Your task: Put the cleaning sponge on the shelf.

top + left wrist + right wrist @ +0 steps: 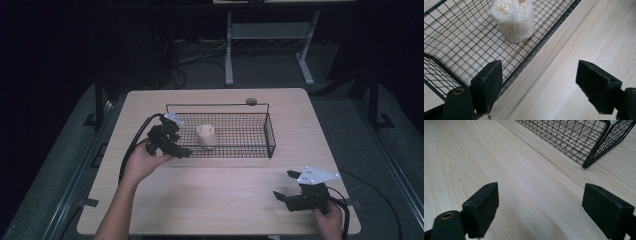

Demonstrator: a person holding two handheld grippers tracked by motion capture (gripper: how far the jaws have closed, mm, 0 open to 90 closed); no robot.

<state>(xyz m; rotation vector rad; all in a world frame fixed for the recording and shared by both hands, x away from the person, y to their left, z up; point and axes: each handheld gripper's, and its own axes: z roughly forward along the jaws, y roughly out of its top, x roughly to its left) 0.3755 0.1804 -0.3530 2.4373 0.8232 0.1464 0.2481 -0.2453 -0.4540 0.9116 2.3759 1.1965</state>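
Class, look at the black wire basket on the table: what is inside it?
The wire basket holds one pale loofah piece, standing upright near its left half. Its underside, against the mesh, is hidden.

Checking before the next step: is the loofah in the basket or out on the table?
In: the loofah stands upright on the wire basket's floor.

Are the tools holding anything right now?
No, nothing is held. The left tool is open at the basket's near rim, apart from the loofah inside. The right tool is open over bare table.
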